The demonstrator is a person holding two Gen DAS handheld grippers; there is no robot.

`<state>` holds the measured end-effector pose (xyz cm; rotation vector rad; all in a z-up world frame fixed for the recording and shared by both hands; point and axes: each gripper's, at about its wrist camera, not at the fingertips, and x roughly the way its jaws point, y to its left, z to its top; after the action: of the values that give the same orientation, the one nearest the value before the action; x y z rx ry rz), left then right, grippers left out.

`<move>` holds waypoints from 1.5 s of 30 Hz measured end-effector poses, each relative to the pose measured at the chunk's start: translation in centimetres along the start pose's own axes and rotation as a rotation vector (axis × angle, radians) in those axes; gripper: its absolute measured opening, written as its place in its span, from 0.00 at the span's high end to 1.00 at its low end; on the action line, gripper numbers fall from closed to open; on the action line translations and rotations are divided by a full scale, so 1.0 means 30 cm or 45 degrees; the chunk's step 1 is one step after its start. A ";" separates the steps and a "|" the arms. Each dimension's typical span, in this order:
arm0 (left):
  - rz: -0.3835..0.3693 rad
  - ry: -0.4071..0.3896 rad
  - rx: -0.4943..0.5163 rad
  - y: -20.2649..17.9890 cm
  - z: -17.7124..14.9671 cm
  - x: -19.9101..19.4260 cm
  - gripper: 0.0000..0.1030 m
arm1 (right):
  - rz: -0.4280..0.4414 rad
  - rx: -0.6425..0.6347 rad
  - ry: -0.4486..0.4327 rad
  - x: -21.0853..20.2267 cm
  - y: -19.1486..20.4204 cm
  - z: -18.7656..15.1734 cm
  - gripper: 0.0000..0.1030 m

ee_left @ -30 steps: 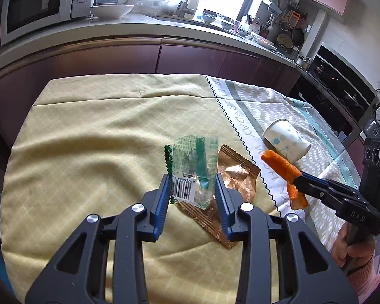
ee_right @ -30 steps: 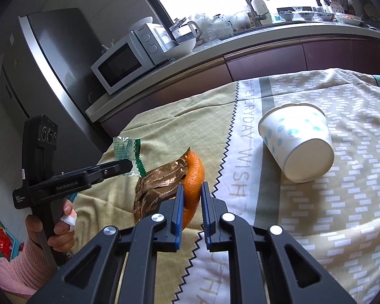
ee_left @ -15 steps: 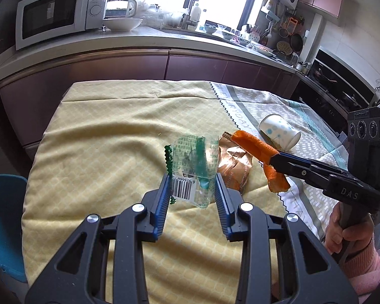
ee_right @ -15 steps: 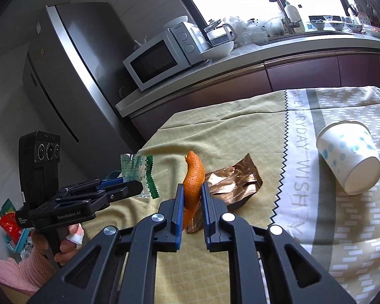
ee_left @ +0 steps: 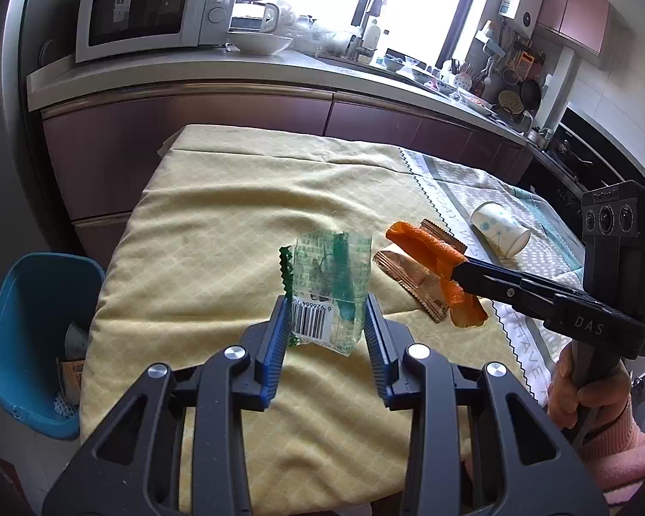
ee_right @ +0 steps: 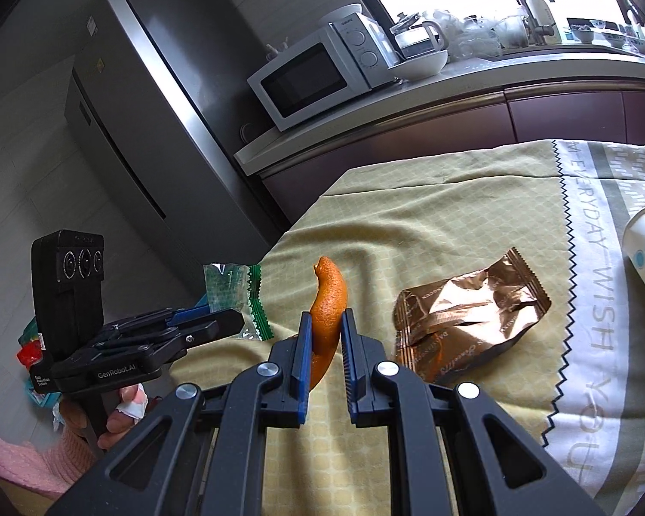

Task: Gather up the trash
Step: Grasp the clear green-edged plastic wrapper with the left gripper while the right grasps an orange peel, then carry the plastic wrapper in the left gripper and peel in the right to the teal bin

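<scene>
Trash, three loose pieces and a cup, seen from both wrist cameras. The clear green-printed wrapper (ee_left: pixel 329 288), barcode at its lower edge, stands upright between the blue pads of the left gripper (ee_left: pixel 327 322), whose jaws are clamped on its lower part; it is lifted clear of the tablecloth (ee_left: pixel 219 232). The orange peel (ee_right: pixel 327 309), a curved strip, is pinched between the pads of the right gripper (ee_right: pixel 326 339), jaws nearly together, with the peel's tip rising above them and its lower end hanging below. In the left wrist view the same peel (ee_left: pixel 425 249) projects from the right gripper's black fingers, above the table. A copper foil wrapper (ee_right: pixel 468 318) lies flat on the yellow part of the cloth, just right of the peel and apart from both grippers. A white paper cup (ee_left: pixel 499 230) with blue dots lies on its side on the grey printed part of the cloth, further right. A blue bin (ee_left: pixel 34 335) stands on the floor beside the table's left edge, holding some scraps. A hand (ee_left: pixel 580 391) in a pink sleeve grips the right handle. Behind, a microwave (ee_left: pixel 150 8) sits on the counter.
</scene>
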<state>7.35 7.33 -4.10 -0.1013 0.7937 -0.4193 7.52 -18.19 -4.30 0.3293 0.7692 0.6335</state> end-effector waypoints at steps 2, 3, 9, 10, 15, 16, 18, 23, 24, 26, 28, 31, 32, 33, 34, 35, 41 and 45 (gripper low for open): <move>0.013 -0.003 -0.012 0.019 -0.011 -0.021 0.67 | 0.020 -0.006 0.012 0.015 0.019 -0.005 0.88; 0.018 -0.004 -0.018 0.027 -0.017 -0.029 0.67 | 0.028 -0.011 0.018 0.023 0.028 -0.007 0.88; 0.057 -0.007 -0.055 0.082 -0.046 -0.071 0.67 | 0.076 -0.021 0.055 0.065 0.073 -0.016 0.88; 0.066 -0.007 -0.059 0.088 -0.049 -0.076 0.67 | 0.085 -0.020 0.060 0.071 0.078 -0.016 0.88; 0.097 -0.012 -0.078 0.122 -0.061 -0.103 0.67 | 0.113 -0.033 0.086 0.103 0.104 -0.014 0.88; 0.104 -0.014 -0.081 0.128 -0.064 -0.109 0.67 | 0.119 -0.036 0.091 0.108 0.109 -0.013 0.88; 0.118 -0.018 -0.086 0.135 -0.070 -0.121 0.67 | 0.130 -0.040 0.098 0.122 0.119 -0.012 0.88; 0.136 -0.024 -0.108 0.162 -0.085 -0.144 0.67 | 0.157 -0.056 0.121 0.156 0.151 -0.003 0.88; 0.139 -0.024 -0.111 0.167 -0.086 -0.144 0.67 | 0.162 -0.059 0.124 0.161 0.156 -0.002 0.88; 0.149 -0.025 -0.122 0.182 -0.091 -0.151 0.67 | 0.171 -0.064 0.131 0.173 0.164 0.002 0.88; 0.160 -0.028 -0.132 0.194 -0.095 -0.158 0.67 | 0.186 -0.068 0.138 0.191 0.176 0.009 0.88; 0.172 -0.036 -0.143 0.212 -0.097 -0.170 0.67 | 0.202 -0.081 0.150 0.211 0.193 0.016 0.88; 0.176 -0.038 -0.145 0.215 -0.099 -0.175 0.67 | 0.208 -0.086 0.154 0.216 0.200 0.018 0.88; 0.180 -0.041 -0.149 0.220 -0.100 -0.179 0.67 | 0.212 -0.092 0.157 0.222 0.206 0.020 0.88; 0.184 -0.042 -0.151 0.226 -0.099 -0.181 0.67 | 0.218 -0.095 0.160 0.227 0.212 0.021 0.88; 0.188 -0.044 -0.155 0.231 -0.100 -0.185 0.67 | 0.224 -0.098 0.164 0.233 0.218 0.023 0.88; 0.210 -0.052 -0.165 0.259 -0.102 -0.201 0.67 | 0.254 -0.114 0.191 0.273 0.244 0.029 0.88; 0.225 -0.065 -0.176 0.278 -0.101 -0.217 0.67 | 0.265 -0.123 0.209 0.300 0.262 0.033 0.88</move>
<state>3.85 17.77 -3.88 -0.1688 0.7739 -0.1941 9.97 -6.45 -4.60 0.2729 0.8641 0.8993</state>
